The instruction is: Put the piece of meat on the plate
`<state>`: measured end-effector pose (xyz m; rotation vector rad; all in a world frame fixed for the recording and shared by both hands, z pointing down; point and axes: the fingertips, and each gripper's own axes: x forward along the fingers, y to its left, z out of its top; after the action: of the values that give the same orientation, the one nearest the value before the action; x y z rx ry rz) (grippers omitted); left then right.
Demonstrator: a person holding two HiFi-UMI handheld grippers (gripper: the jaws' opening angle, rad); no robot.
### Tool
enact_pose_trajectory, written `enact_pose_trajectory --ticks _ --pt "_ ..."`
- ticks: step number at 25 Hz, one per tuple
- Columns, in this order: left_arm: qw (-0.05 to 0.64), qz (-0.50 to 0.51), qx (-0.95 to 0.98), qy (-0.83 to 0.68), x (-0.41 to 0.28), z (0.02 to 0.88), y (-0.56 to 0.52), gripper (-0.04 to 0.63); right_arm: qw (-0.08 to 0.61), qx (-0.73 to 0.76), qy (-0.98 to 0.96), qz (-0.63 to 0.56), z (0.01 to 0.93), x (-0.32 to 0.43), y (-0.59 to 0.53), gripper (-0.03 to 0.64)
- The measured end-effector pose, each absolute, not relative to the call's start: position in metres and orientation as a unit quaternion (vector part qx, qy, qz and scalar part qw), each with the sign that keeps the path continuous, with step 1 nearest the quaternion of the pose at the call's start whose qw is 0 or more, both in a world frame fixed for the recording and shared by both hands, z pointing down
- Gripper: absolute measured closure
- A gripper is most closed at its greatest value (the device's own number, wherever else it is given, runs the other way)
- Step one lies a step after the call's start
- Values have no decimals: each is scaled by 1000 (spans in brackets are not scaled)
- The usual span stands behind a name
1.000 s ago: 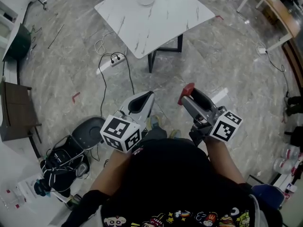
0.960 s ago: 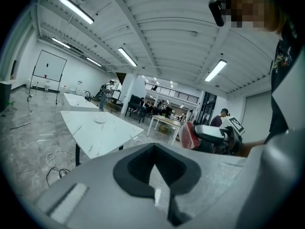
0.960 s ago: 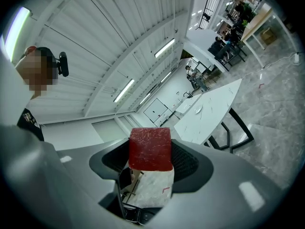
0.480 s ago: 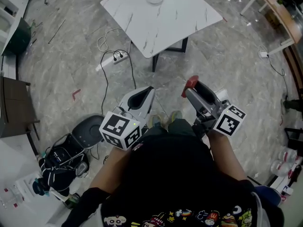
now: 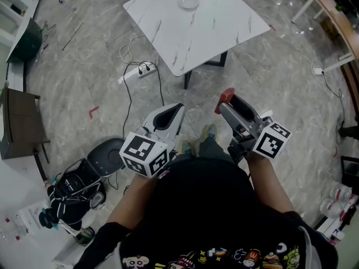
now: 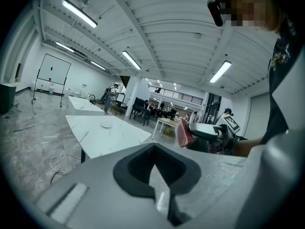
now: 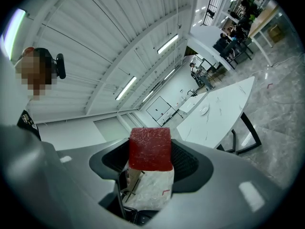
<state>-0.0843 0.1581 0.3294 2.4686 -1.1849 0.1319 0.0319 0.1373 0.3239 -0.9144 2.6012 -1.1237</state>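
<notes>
The right gripper (image 5: 227, 101) has its fingers clenched on the piece of meat (image 7: 150, 148), a red block that sticks out past the tips. It is held up in front of the person's body, well apart from the plate (image 5: 189, 0). The plate sits near the far edge of the white counter (image 5: 224, 32), with open floor between it and the person. The left gripper (image 5: 170, 115) is alongside, its fingers pressed together on nothing.

I judge the step in hand to be the carry. The squeeze should be even so the block does not slip. The walk should avoid the cable (image 5: 126, 88) and power strip (image 5: 134, 73) on the floor by the counter. The meat should be low over the plate's middle before the fingers let go. The left gripper has no part to play here.
</notes>
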Motion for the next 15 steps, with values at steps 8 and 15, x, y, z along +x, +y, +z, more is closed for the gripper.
enact_pose_trajectory --ticks 8,15 --pt "206 55 875 -435 -70 332 121 595 78 -298 868 -389 332 46 95 319" --pt "213 65 870 -440 -56 338 86 595 74 -289 868 -398 338 56 58 319"
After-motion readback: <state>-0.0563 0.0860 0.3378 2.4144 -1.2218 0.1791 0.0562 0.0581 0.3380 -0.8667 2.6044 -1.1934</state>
